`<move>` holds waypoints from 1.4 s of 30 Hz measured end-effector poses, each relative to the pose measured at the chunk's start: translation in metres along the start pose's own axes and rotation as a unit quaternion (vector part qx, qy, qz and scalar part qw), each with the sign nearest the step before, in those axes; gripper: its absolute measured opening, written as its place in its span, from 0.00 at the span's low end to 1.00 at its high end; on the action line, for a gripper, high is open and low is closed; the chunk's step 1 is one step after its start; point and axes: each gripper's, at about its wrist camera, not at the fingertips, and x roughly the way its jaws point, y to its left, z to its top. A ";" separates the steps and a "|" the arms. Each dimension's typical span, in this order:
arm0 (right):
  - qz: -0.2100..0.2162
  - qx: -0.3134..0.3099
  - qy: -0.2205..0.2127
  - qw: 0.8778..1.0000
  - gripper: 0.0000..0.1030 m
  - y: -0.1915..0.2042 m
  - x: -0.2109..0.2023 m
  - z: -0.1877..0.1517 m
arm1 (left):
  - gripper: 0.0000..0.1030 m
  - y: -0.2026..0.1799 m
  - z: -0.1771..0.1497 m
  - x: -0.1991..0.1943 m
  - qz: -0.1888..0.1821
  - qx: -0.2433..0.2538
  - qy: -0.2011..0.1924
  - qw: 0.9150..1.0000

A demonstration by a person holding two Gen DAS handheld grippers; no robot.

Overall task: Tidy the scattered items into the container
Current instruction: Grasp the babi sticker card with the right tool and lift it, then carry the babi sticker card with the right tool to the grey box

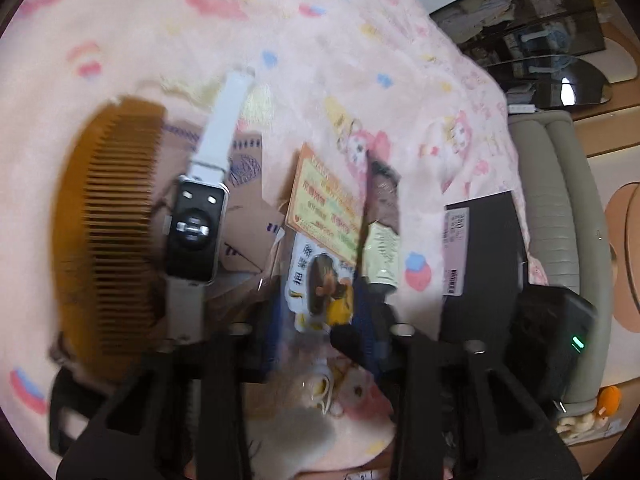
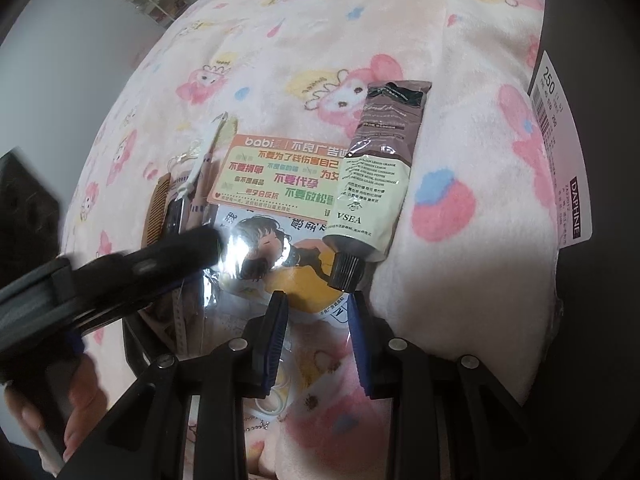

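Scattered items lie on a pink cartoon blanket. In the left wrist view: a brown comb, a smartwatch with a white strap, an orange card, a glossy sticker sheet and a hand-cream tube. My left gripper is open around the sticker sheet's near edge. In the right wrist view my right gripper is open just below the tube's black cap, over the sticker sheet. The tube, card, watch and comb show there. The left gripper reaches in from the left.
A black shoebox with a white label stands at the right of the items; its label shows in the right wrist view. A grey padded bed rail and shelves lie beyond. A hand grips the left handle.
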 end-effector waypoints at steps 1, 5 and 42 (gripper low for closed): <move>0.002 -0.006 0.000 1.000 0.26 0.001 -0.001 -0.002 | 0.05 -0.004 -0.002 0.001 0.007 0.005 0.000 1.000; 0.015 -0.035 0.009 0.999 0.26 0.013 -0.013 -0.013 | 0.00 -0.020 -0.017 -0.030 -0.001 0.014 -0.038 0.999; -0.006 0.062 -0.071 0.996 0.33 -0.163 -0.187 -0.166 | 0.37 -0.171 -0.215 -0.005 -0.037 0.134 -0.007 0.990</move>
